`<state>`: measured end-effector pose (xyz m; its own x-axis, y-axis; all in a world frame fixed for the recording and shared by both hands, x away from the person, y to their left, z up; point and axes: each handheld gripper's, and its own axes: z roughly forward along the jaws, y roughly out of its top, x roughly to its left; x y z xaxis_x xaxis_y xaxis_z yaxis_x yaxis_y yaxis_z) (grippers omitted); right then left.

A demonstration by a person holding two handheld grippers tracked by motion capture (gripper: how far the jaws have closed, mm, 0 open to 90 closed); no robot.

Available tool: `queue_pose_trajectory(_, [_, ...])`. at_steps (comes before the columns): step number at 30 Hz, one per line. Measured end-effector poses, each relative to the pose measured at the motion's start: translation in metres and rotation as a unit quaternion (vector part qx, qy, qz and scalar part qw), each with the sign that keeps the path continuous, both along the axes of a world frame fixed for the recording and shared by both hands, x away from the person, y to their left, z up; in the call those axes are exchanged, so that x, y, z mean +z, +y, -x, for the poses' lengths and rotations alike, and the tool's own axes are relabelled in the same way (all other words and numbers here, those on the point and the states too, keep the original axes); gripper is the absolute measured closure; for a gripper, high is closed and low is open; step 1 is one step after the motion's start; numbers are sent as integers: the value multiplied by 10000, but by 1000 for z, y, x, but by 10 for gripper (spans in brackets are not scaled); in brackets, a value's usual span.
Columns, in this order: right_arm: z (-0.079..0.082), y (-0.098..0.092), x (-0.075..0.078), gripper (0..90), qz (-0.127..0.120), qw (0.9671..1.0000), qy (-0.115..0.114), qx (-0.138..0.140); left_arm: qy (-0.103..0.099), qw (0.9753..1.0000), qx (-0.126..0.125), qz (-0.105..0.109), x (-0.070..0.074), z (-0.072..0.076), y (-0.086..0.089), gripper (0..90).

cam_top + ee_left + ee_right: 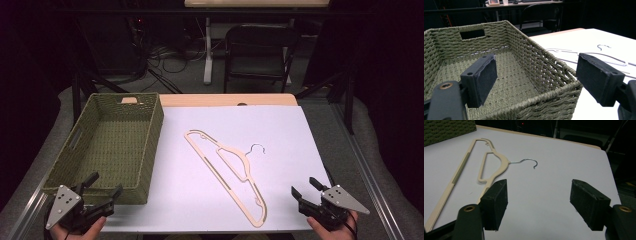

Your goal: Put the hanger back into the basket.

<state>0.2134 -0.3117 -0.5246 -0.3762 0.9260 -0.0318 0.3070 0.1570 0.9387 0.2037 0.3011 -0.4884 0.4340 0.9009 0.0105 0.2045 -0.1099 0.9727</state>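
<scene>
We see the beige hanger lying flat on the white table (its metal hook points right), just beside the green woven basket. The right gripper hovers near the hanger's lower end, jaws wide apart, holding nothing. The left gripper waits at the basket's near corner, also spread and empty.

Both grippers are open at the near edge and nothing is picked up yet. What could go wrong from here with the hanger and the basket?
The hanger lies flat on the white sheet, so the right gripper may slide it instead of getting its fingers under the thin frame. Its metal hook could snag the woven wall of the basket when lifted over. The left gripper sits right at the basket's near corner and could nudge it.
</scene>
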Motion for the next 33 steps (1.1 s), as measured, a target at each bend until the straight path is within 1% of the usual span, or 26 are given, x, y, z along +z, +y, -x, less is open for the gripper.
queue_pose_trajectory(1, [0,-1,1,303,40,10000,55,17,5,10000,-2,-9,0,0,0,174])
queue_pose_trajectory(4, [0,1,0,303,46,10000,80,30,1,10000,2,-11,0,0,0,178])
queue_pose_trajectory(5, [0,2,0,303,130,9998,112,61,-6,10000,11,-8,1,1,0,179])
queue_pose_trajectory(7, [0,3,1,304,132,9998,139,77,-13,10000,14,-1,1,1,0,179])
queue_pose_trajectory(9, [0,5,1,305,169,9995,217,133,-17,10000,20,-3,1,1,-1,180])
queue_pose_trajectory(10, [-1,6,2,305,239,9992,296,140,-17,10000,20,0,1,1,-1,183])
queue_pose_trajectory(12, [-2,7,2,304,248,9990,340,158,-11,10000,15,-16,2,1,-1,183])
queue_pose_trajectory(15, [-4,9,5,304,357,9977,559,168,-9,10000,18,-25,2,1,-2,183])
queue_pose_trajectory(16, [-5,10,5,304,339,9977,553,173,1,10000,12,-24,2,1,-3,183])
queue_pose_trajectory(19, [-7,9,8,304,318,9970,699,104,18,10000,-5,-11,2,0,-3,188])
queue_pose_trajectory(20, [-8,9,10,304,297,9965,771,118,18,10000,-5,-11,2,0,-3,188])
queue_pose_trajectory(21, [-9,10,10,304,279,9965,781,95,27,10000,-11,-6,2,0,-3,188])
queue_pose_trajectory(22, [-10,9,12,304,326,9954,896,102,25,10000,-10,-5,2,0,-3,189])
queue_pose_trajectory(24, [-12,10,14,304,355,9942,1006,144,22,10000,-12,-3,2,0,-3,189])
queue_pose_trajectory(25, [-12,10,14,304,355,9942,1006,144,23,10000,-10,1,2,0,-3,189])
queue_pose_trajectory(27, [-15,11,15,304,435,9931,1081,154,24,10000,-15,3,2,0,-3,189])
queue_pose_trajectory(29, [-18,13,14,304,467,9928,1087,167,32,10000,-26,-1,2,0,-3,190])
queue_pose_trajectory(30, [-18,13,15,304,493,9917,1168,206,36,10000,-33,-3,2,0,-4,190])
queue_pose_trajectory(31, [-20,14,16,304,570,9903,1244,239,42,10000,-45,-13,2,-1,-4,191])
queue_pose_trajectory(33, [-21,14,17,304,599,9897,1278,236,40,10000,-41,-14,2,-1,-5,191])
